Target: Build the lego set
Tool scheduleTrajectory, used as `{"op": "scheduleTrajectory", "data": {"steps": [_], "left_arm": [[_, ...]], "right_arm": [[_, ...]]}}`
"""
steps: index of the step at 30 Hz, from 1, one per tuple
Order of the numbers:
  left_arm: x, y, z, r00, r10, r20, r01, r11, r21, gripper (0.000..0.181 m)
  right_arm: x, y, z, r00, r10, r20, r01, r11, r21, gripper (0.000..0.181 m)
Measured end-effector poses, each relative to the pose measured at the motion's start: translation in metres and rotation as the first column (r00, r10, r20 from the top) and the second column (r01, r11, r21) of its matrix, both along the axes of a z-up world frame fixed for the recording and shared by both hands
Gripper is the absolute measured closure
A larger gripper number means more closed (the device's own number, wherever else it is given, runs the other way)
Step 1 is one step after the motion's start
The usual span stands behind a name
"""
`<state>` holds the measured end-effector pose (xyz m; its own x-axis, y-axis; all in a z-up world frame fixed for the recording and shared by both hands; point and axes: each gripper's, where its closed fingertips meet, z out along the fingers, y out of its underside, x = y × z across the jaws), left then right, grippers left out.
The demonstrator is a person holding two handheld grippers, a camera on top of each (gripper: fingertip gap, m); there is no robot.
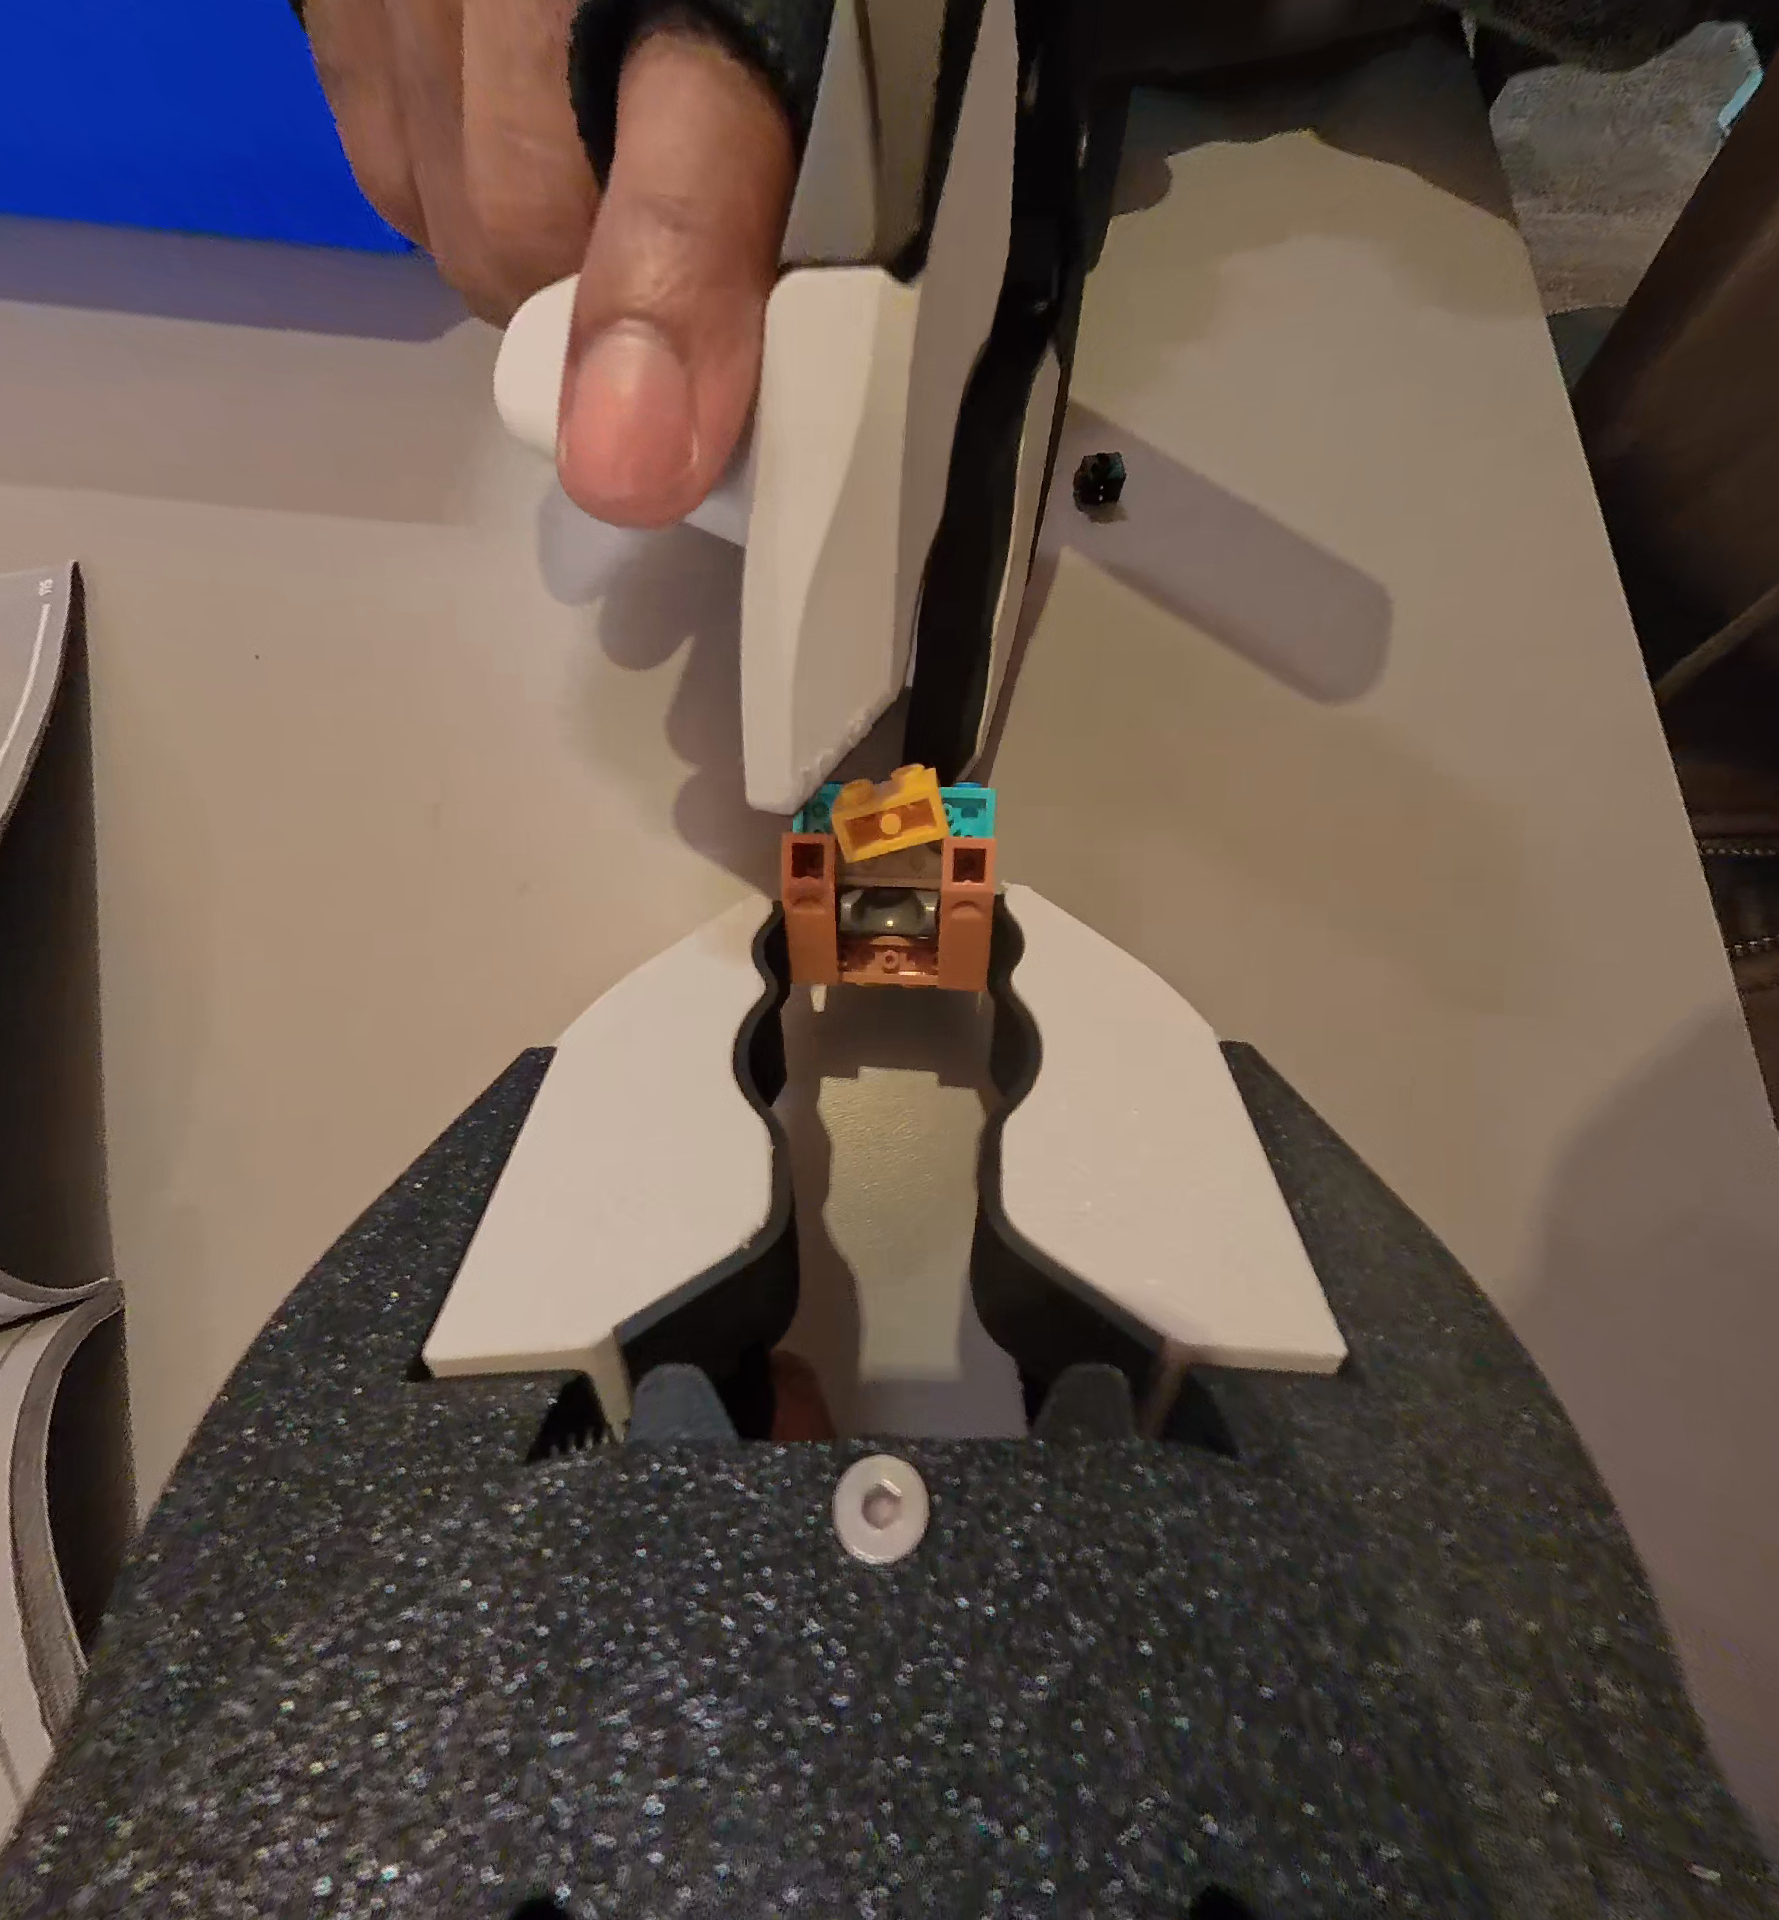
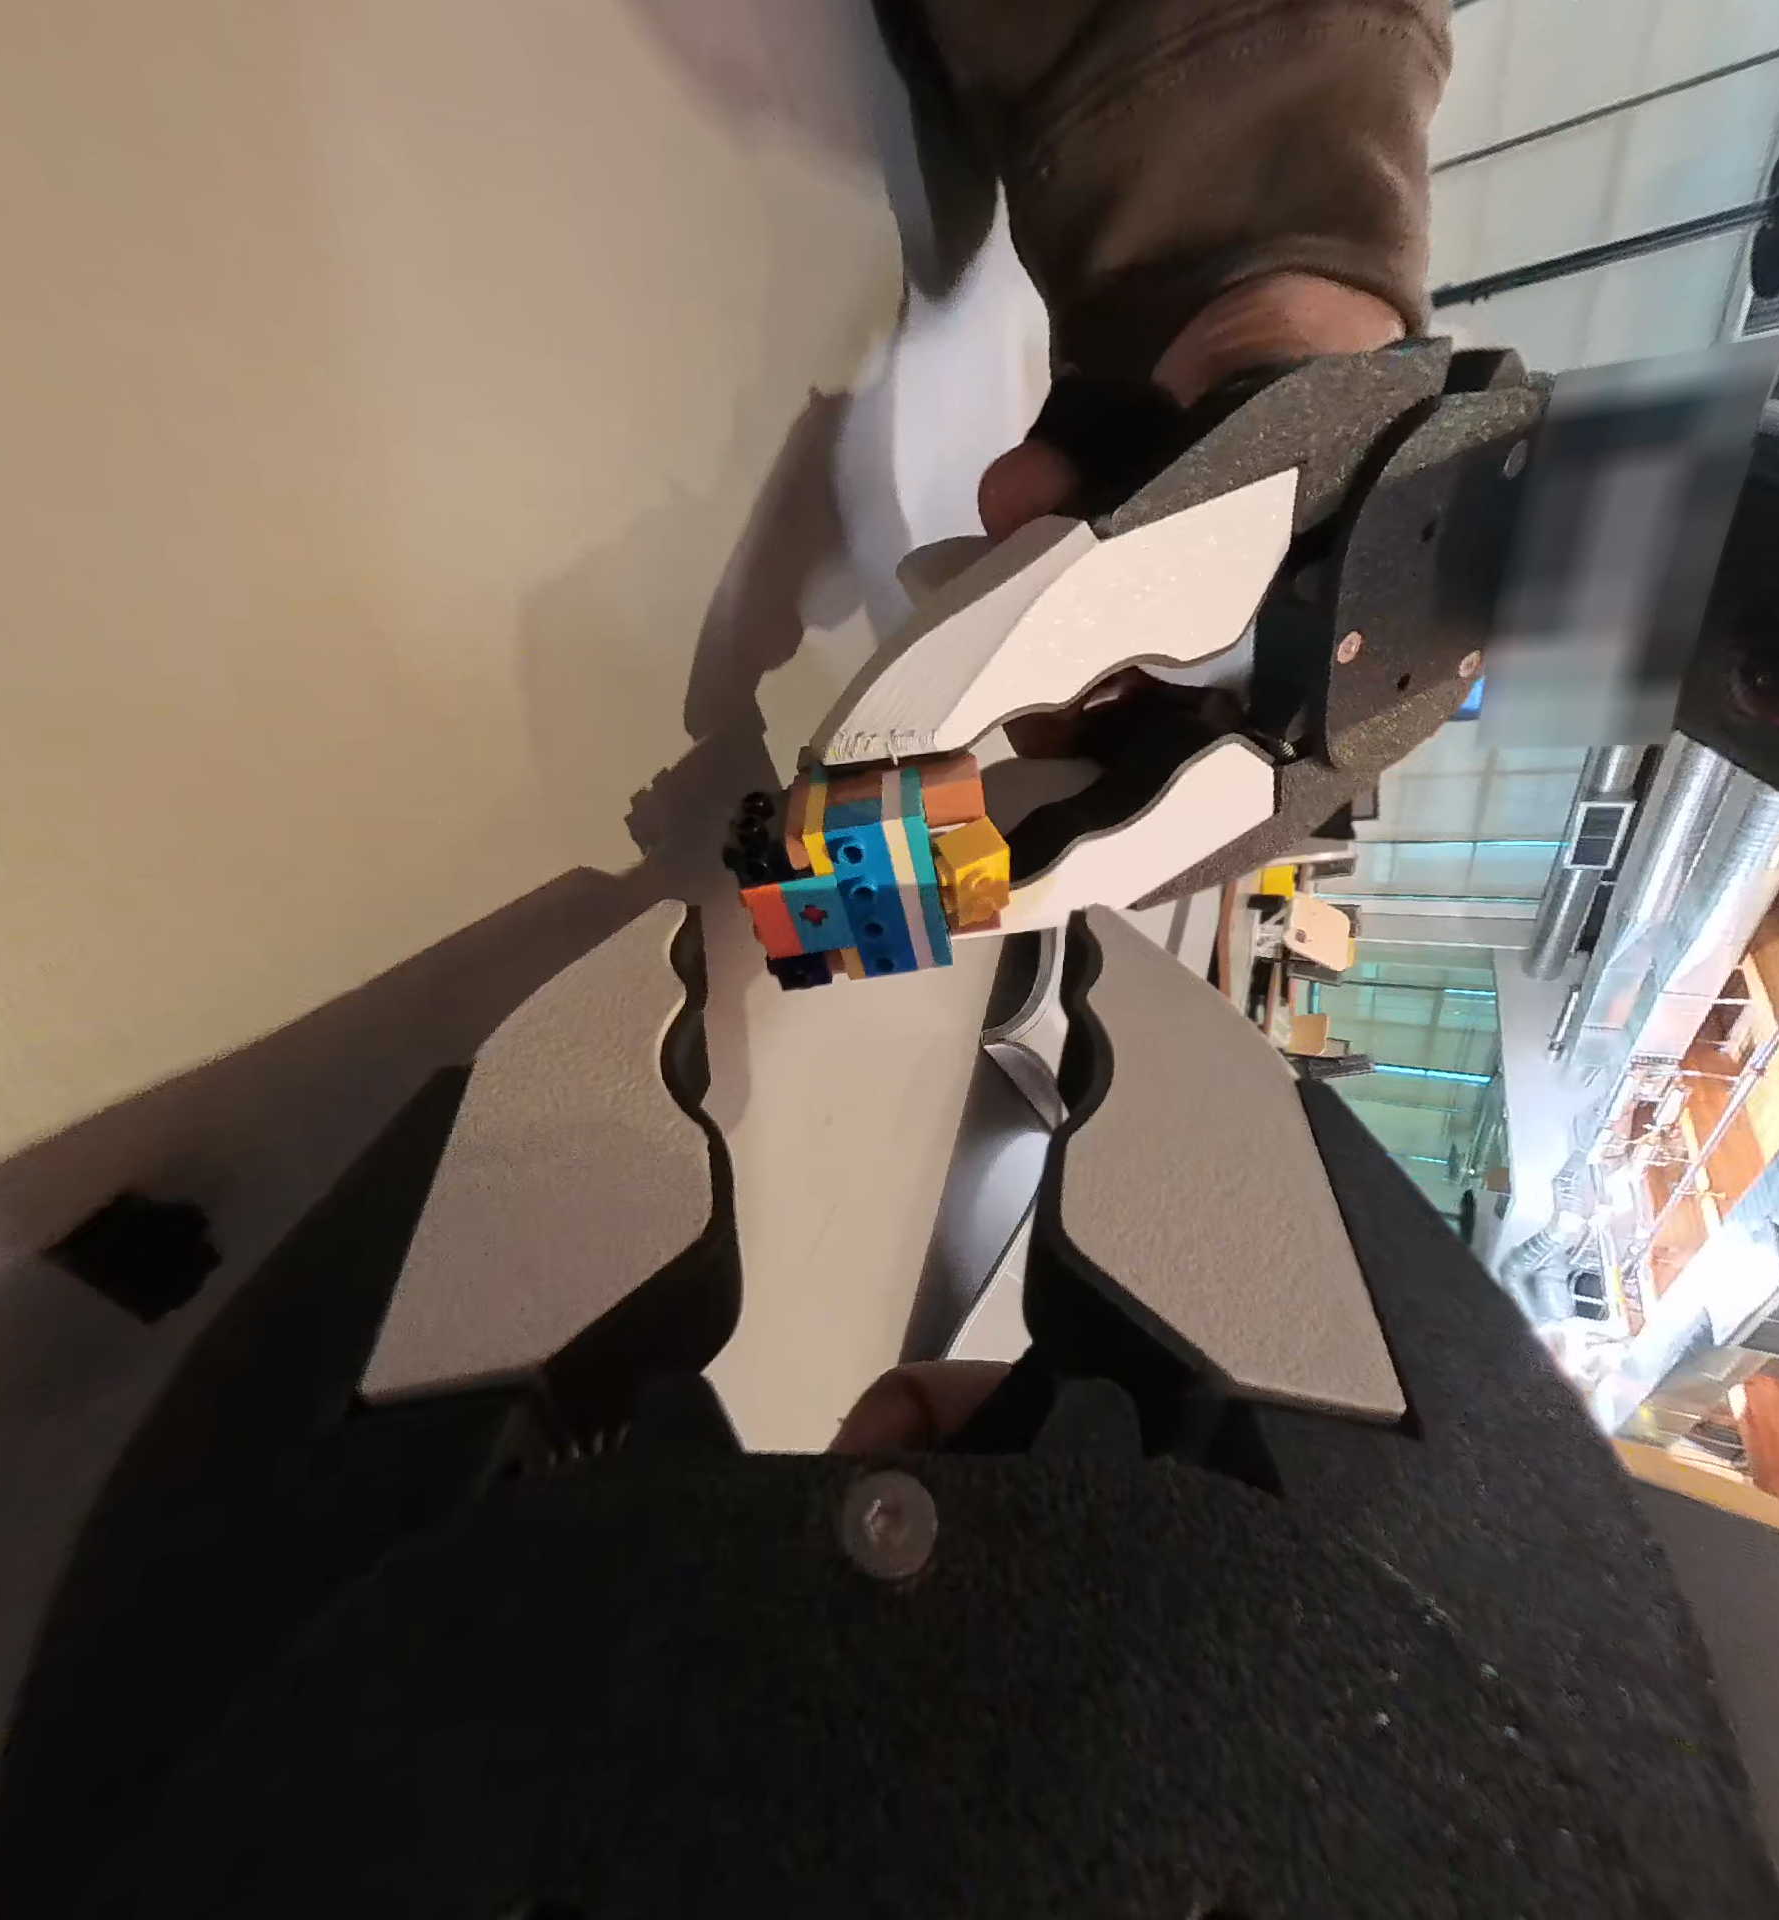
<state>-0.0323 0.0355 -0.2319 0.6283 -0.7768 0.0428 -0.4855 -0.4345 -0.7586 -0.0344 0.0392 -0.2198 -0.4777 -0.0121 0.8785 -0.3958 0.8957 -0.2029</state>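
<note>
The lego model (image 1: pixel 890 914) is a small block of brown, blue, yellow and orange bricks, held up above the pale bench (image 1: pixel 345 831). The left claw (image 1: pixel 890 940) grips it at the brown sides, one finger tip on each side. A yellow brick (image 1: pixel 890 816) sits tilted on the near end of the model. In the right wrist view the model (image 2: pixel 854 883) is seen from the side, with the yellow brick (image 2: pixel 976 883) sticking out toward the left claw's lower finger. The right claw (image 2: pixel 880 925) is open and holds nothing; its tips are just beside the model. In the left wrist view it comes down from above, and a hand (image 1: pixel 573 208) holds it. A small black piece (image 1: pixel 1098 480) lies on the bench, well apart. An open booklet (image 1: pixel 2 1039) lies at the left edge.
</note>
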Motion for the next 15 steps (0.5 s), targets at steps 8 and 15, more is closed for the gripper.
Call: {"op": "scheduleTrajectory", "data": {"steps": [8,15], "left_arm": [[0.0,-0.001,0.002,1.0,0.005,0.01,-0.005,1.0,-0.006,0.145],[-0.008,0.002,0.004,0.998,0.051,0.036,-0.05,0.999,-0.018,0.145]], "right_arm": [[-0.005,-0.006,-0.001,0.997,0.004,-0.079,0.0,0.998,0.059,0.125],[-0.012,-0.003,-0.001,0.986,-0.037,-0.16,0.05,0.996,0.076,0.131]]}}
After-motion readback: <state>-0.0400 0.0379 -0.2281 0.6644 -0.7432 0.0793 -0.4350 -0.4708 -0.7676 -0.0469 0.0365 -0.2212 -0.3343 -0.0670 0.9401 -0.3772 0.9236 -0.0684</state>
